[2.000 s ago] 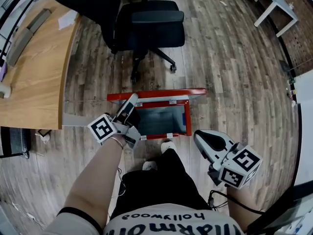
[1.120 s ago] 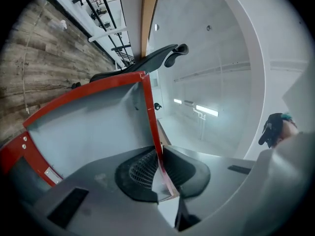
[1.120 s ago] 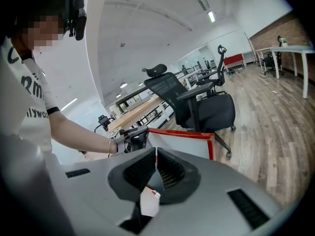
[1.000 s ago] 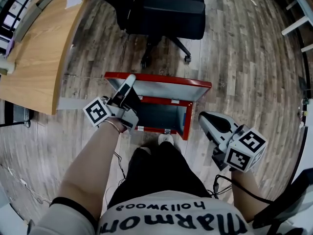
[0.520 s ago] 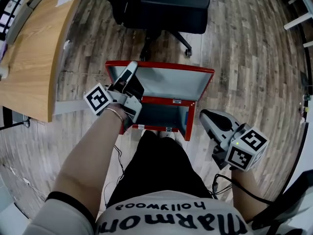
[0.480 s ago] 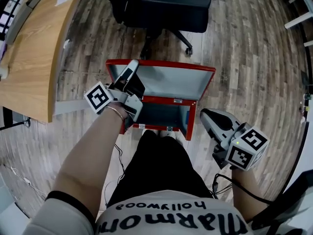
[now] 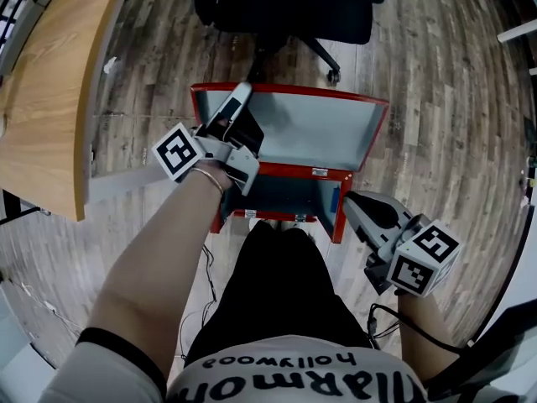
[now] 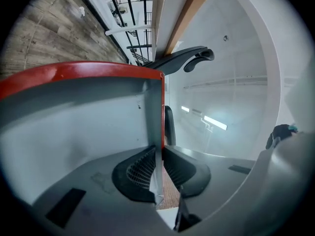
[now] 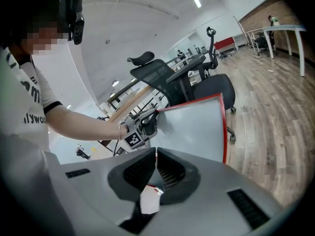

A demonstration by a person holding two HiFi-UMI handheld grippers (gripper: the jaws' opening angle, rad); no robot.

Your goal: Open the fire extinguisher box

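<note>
My left claw (image 7: pixel 238 101) is clenched on the lid (image 7: pixel 323 128) of the fire extinguisher box (image 7: pixel 289 173). It bites the lid's left edge near the upper corner. In the left gripper view the lid's thin red rim (image 8: pixel 161 107) runs straight down between my two pads (image 8: pixel 147 167), which press on it from either side, with the lid's grey inside face to the left.

The red box sits on the wooden floor (image 7: pixel 428 99) just in front of my legs. Its lid is swung up and back, so its grey inside faces me and the dark interior (image 7: pixel 281 198) is uncovered.

My right claw (image 7: pixel 352 203) hangs low at the box's right front corner, just beside its red wall; I cannot tell whether it touches. Its jaws are drawn together on nothing. Over their tips in the right gripper view I see the raised lid (image 9: pixel 197 127) and my left claw (image 9: pixel 147 122) gripping it.

A black office chair (image 7: pixel 285 2) stands on the floor beyond the box, and a wooden counter (image 7: pixel 46 99) lies off to my left.
</note>
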